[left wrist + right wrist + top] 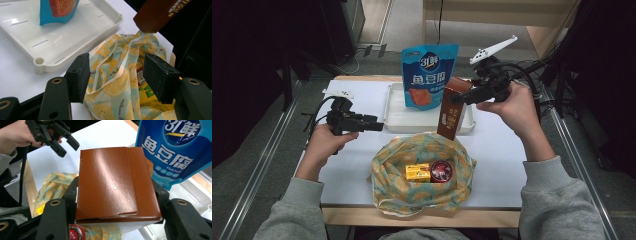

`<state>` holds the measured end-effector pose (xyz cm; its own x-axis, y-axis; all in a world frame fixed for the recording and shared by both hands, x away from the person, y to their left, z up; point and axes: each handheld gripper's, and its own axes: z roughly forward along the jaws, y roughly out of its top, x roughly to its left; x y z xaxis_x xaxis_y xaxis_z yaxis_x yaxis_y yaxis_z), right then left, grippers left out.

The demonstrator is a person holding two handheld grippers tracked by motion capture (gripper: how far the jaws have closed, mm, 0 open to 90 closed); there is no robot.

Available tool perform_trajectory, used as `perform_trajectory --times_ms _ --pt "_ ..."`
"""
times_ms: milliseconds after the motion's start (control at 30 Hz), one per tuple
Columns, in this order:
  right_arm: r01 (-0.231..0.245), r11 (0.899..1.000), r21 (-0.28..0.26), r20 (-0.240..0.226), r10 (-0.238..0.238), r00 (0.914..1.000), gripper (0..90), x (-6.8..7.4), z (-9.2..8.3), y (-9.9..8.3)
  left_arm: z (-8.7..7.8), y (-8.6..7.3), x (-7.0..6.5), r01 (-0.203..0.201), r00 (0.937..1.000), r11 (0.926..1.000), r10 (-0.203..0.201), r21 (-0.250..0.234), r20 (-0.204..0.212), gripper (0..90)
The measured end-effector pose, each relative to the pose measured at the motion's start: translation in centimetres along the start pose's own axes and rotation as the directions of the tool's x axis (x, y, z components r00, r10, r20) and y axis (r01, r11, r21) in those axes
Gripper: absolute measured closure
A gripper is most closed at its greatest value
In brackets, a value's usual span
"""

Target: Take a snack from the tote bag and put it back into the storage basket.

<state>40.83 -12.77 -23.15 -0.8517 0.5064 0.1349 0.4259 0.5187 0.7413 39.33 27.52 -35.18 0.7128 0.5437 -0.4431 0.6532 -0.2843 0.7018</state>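
In the right gripper view, the brown carton [115, 185] covers the inner faces of the fingers [72, 192] and most of the red tin [75, 233], which the bottom edge also cuts off. The top edge crops the blue pouch [58, 11] in the left gripper view. The carton's print is too small to read from the high view.

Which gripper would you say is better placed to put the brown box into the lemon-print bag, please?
Right. The right gripper is shut on the brown box above the bag; the left gripper is open, holding nothing.
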Motion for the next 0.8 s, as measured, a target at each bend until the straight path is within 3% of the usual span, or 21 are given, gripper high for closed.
perform_trajectory --times_ms 300,800 --pt "-0.008 1.000 0.006 0.008 0.008 0.9999 44.4 -1.5 2.4 0.6 0.0 0.0 0.2 0.006 1.0000 0.9999 -0.006 0.009 -0.003 39.7" --pt "-0.028 0.999 0.019 0.021 0.028 0.9994 44.5 -2.7 6.2 1.9 -0.4 -0.3 0.3 0.003 1.0000 1.0000 -0.003 -0.001 -0.007 39.7"
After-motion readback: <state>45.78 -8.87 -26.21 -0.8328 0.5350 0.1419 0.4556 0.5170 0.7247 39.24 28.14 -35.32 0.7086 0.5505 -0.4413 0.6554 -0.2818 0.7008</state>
